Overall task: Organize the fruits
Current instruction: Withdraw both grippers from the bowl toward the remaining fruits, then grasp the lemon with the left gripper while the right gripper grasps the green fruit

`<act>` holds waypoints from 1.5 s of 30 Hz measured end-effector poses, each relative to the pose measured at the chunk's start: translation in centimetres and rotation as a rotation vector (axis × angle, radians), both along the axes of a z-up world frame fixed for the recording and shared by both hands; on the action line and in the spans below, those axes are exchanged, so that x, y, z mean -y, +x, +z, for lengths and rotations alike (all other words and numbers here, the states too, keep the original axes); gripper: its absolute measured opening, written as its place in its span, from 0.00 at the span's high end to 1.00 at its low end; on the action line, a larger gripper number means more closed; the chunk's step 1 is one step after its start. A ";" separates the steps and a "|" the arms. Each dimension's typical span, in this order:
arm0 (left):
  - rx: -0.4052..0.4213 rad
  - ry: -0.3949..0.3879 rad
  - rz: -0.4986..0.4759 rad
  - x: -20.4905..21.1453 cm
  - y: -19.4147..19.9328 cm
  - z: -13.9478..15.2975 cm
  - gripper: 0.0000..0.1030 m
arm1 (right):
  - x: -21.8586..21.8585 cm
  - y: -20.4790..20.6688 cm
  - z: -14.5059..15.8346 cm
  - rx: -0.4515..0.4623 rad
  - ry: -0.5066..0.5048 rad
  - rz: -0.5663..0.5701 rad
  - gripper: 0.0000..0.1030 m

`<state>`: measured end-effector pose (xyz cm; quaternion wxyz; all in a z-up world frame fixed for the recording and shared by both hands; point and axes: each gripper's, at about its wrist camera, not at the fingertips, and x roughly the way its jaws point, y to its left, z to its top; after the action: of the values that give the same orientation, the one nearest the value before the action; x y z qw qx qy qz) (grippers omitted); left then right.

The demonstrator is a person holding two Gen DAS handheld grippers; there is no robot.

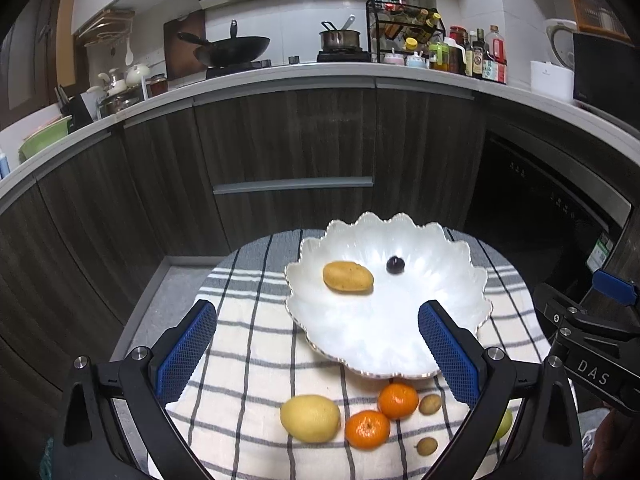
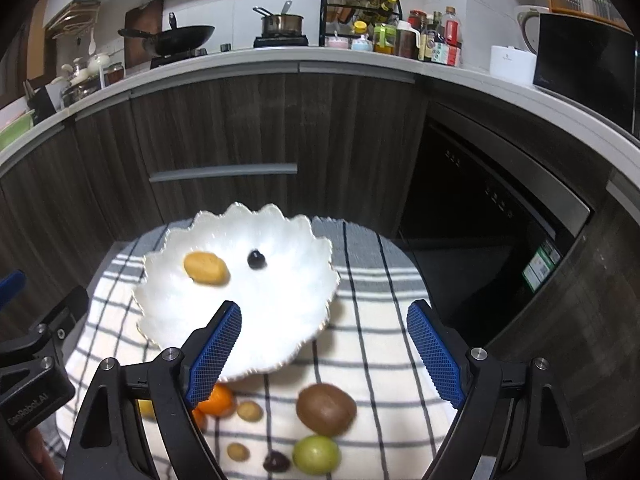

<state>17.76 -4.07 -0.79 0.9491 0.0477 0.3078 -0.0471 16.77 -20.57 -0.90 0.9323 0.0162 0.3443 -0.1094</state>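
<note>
Two pieces already lay in the white scalloped plate [image 1: 400, 320], my landmark for everything else: a yellow oblong fruit [image 1: 348, 277] left of its centre and a small dark berry [image 1: 395, 265] just beside that, toward the far rim. The plate itself sat on a striped cloth [image 1: 248, 320] covering the small counter. By my judgement the job was barely begun, since most of the fruit was waiting on the cloth by the plate's near edge. Largest there was a lemon [image 1: 310, 418], then a brown kiwi [image 2: 326, 409], two mandarins [image 1: 367, 429], a green fruit [image 2: 316, 454], and three small tan fruits [image 1: 430, 404], with one more dark berry [image 2: 276, 462] beside the green one. My left gripper [image 1: 318, 356] hung wide open and empty over the plate's near-left rim; my right gripper [image 2: 324, 354] was likewise wide open, holding nothing, over its near-right rim.
</note>
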 end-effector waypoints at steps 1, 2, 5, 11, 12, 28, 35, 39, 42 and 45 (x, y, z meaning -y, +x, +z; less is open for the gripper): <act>-0.002 0.002 0.000 0.1 -0.2 -0.3 0.00 | 0.1 -0.3 -0.4 -0.004 -0.003 -0.006 0.17; -0.004 0.003 0.003 0.1 -0.5 -0.7 0.00 | 0.2 -0.5 -0.7 -0.009 -0.004 -0.008 0.17; -0.017 0.000 0.012 0.1 -1.3 -1.9 0.01 | 0.2 -1.2 -2.1 -0.037 -0.005 -0.008 0.17; -0.050 0.007 0.024 0.2 -2.5 -4.6 0.01 | 0.5 -2.3 -5.2 -0.093 -0.003 -0.016 0.17; -0.049 0.014 0.027 0.3 -2.7 -5.0 0.01 | 0.5 -2.5 -5.8 -0.103 0.000 -0.018 0.17; -0.113 0.020 0.064 -0.6 -3.4 -9.8 0.01 | 0.0 -2.8 -12.8 -0.228 0.053 -0.012 0.30; -0.133 0.021 0.060 -0.5 -3.2 -10.8 0.01 | 0.2 -2.3 -14.5 -0.267 0.067 -0.019 0.34; -0.143 0.024 0.061 -0.5 -3.0 -11.2 0.01 | 0.3 -2.0 -15.3 -0.290 0.084 -0.018 0.38; -0.147 0.025 0.060 -0.5 -2.9 -11.3 0.01 | 0.3 -1.8 -15.9 -0.307 0.096 -0.014 0.41; -0.148 0.024 0.061 -0.6 -2.9 -11.4 0.01 | 0.2 -1.7 -16.5 -0.322 0.115 -0.003 0.47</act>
<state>14.84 -3.48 -12.20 0.9240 0.0462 0.3791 -0.0178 15.09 -20.76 -17.39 0.8625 0.0523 0.4948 -0.0923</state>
